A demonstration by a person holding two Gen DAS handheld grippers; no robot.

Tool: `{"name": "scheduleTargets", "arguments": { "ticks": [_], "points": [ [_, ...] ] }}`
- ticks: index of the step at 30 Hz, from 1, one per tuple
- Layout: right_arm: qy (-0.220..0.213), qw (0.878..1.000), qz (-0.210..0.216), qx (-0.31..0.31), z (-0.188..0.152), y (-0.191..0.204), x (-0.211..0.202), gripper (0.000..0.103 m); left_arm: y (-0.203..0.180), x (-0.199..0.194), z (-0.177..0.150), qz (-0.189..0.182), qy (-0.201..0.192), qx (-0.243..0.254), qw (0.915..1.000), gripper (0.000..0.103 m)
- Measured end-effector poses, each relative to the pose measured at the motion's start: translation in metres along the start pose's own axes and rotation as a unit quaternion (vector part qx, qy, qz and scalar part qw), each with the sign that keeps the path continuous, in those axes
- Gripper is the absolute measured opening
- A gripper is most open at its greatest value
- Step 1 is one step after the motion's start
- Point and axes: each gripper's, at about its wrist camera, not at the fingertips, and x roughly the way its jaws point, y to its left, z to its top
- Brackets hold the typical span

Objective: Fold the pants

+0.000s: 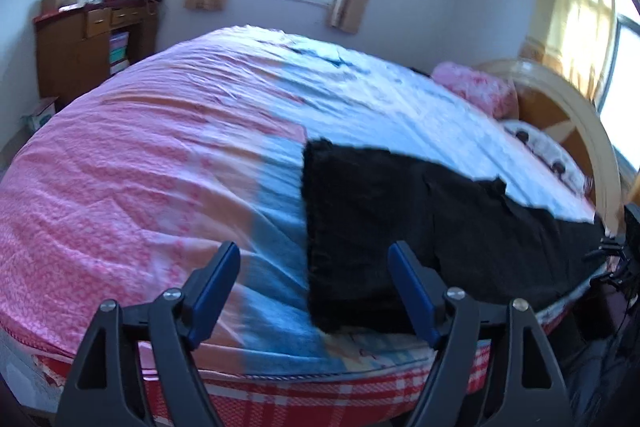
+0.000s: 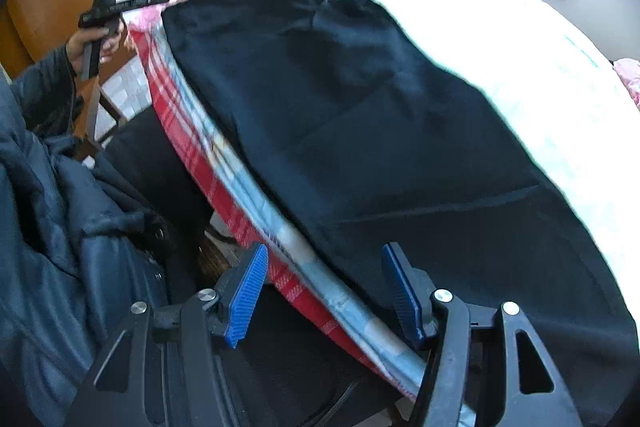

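Item: black pants (image 1: 420, 239), one pair, lying flat along the near edge of the bed (image 1: 152, 155), on a pink-and-blue bedsheet (image 1: 280, 179). They appear already doubled lengthwise; one short end is squared off, the rest runs toward the headboard (image 1: 576, 131).

Material: dark, matte, soft-looking fabric; judged limp and light, likely to sag and drag when lifted, not fragile, not slippery.

Grip points: best taken at two corners of a short end, one per gripper, pinching all layers together so they do not slide apart.

Left gripper (image 1: 314, 275): jaws wide, nothing between them, hovering above the squared end.

Right gripper (image 2: 324, 287): jaws apart, empty, above the pants' edge at the mattress side.
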Motion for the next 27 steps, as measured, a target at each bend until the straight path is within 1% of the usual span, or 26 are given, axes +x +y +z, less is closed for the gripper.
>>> {"name": "scheduleTargets", "arguments": {
  "ticks": [2,4,6,8,9,10,12,14,16,17,20,21,23,27],
  "points": [
    [-0.025,0.999,0.023,0.024,0.014,-0.01,-0.011,0.061,-0.002,-0.004,0.004,0.01,-0.013,-0.006,0.9998,0.08],
    [-0.051,0.996,0.036,0.056,0.033,-0.024,-0.015,0.061,-0.014,-0.006,0.009,0.011,-0.024,0.008,0.9996,0.08],
    [-0.072,0.992,0.053,0.091,0.055,-0.036,-0.012,0.061,-0.039,-0.007,0.016,0.011,-0.034,0.046,0.9983,0.083],
    [-0.092,0.984,0.077,0.133,0.08,-0.048,-0.004,0.061,-0.066,-0.002,0.021,0.008,-0.041,0.089,0.9951,0.085],
    [-0.1,0.979,0.095,0.152,0.096,-0.055,0.004,0.061,-0.076,0.001,0.023,0.007,-0.041,0.102,0.9939,0.085],
    [-0.103,0.977,0.101,0.159,0.106,-0.058,0.01,0.061,-0.088,0.006,0.024,-0.001,-0.038,0.117,0.9924,0.085],
    [-0.099,0.975,0.106,0.17,0.131,-0.064,0.028,0.061,-0.105,0.017,0.026,-0.004,-0.027,0.138,0.9901,0.085],
    [-0.099,0.972,0.116,0.176,0.145,-0.065,0.041,0.061,-0.12,0.032,0.027,0.007,-0.02,0.16,0.987,0.085],
    [-0.099,0.971,0.124,0.18,0.159,-0.065,0.056,0.06,-0.13,0.041,0.026,0.014,-0.014,0.168,0.9855,0.085],
    [-0.1,0.97,0.128,0.183,0.165,-0.066,0.061,0.058,-0.135,0.046,0.026,0.018,-0.009,0.172,0.985,0.085],
    [-0.096,0.962,0.147,0.207,0.181,-0.07,0.08,0.054,-0.14,0.065,0.023,0.032,0.024,0.169,0.9848,0.085],
    [-0.093,0.959,0.156,0.217,0.188,-0.072,0.087,0.054,-0.141,0.069,0.021,0.035,0.033,0.17,0.9843,0.085],
    [-0.089,0.957,0.163,0.222,0.196,-0.076,0.096,0.054,-0.139,0.075,0.017,0.042,0.044,0.171,0.9835,0.085],
    [-0.045,0.951,0.174,0.251,0.208,-0.088,0.123,0.053,-0.125,0.086,0.01,0.045,0.071,0.144,0.9859,0.085]
  ]
}}
